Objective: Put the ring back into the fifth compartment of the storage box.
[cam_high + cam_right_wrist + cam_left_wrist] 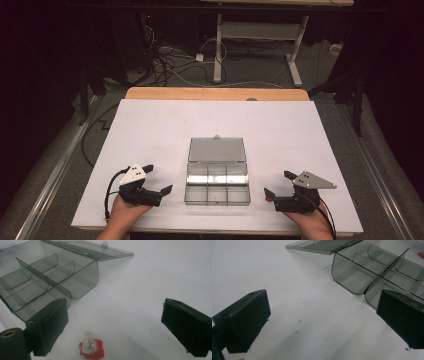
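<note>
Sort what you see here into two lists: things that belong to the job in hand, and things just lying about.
Job in hand:
- right gripper, jaws open around the part
- small red and clear part on the table
- clear compartment box, lid open

Lying about:
- left gripper, open, holding nothing
- cables on the floor
- desk frame behind

One clear compartment box (218, 175), one small red piece (91, 348), two claws.

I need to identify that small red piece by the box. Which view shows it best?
The right gripper view: the small red piece lies close on the table between the open jaws. The high view shows a red speck; the left gripper view a red blur.
</note>
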Motion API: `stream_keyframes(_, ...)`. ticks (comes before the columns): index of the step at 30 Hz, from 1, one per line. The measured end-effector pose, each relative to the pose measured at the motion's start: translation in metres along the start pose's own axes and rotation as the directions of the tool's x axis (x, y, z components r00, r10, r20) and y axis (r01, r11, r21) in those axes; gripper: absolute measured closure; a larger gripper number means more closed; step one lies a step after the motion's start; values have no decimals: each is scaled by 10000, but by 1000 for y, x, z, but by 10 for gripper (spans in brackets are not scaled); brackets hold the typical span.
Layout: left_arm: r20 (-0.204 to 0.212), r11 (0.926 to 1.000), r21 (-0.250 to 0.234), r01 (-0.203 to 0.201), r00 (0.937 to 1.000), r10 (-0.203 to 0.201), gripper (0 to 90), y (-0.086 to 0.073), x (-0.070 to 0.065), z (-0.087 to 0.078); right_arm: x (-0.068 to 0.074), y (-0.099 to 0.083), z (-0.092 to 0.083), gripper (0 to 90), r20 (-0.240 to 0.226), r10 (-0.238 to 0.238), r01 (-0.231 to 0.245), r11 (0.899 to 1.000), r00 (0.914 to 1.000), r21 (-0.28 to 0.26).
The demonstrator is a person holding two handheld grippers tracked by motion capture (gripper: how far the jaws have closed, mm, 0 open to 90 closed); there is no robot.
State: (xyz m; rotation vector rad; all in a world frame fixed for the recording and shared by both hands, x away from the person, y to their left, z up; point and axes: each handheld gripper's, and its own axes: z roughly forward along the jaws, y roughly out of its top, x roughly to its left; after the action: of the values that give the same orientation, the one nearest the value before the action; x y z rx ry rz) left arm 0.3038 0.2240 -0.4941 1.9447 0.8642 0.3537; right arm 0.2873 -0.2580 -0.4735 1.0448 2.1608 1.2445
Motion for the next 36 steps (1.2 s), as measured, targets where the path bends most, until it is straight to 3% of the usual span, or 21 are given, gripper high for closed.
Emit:
stream_keyframes(7, 88, 10000, -10, 20, 10000, -19, 0, 0, 1, 0, 3, -5, -10, 235, -315, 2, 0, 10000, 9995, 61)
stream_keyframes(11, 128, 9997, -125, -221, 9997, 223, 0, -1, -1, -1, 5, -7, -15, 305, -539, 35, -31, 10000, 9985, 77)
stream_keyframes(17, 120, 9996, -272, -40, 9999, 43, 0, -1, 0, -2, 8, -9, -20, 440, -481, -48, 46, 10000, 9988, -43)
stream_keyframes(28, 106, 9995, -305, -118, 9999, 122, 0, -2, -1, -2, 10, -11, -16, 650, -678, -50, 72, 9995, 9977, 317)
stream_keyframes(36, 74, 9994, -333, -116, 9999, 119, 0, -2, -1, -3, 12, -11, -14, 745, -838, -110, 154, 9985, 9964, 516)
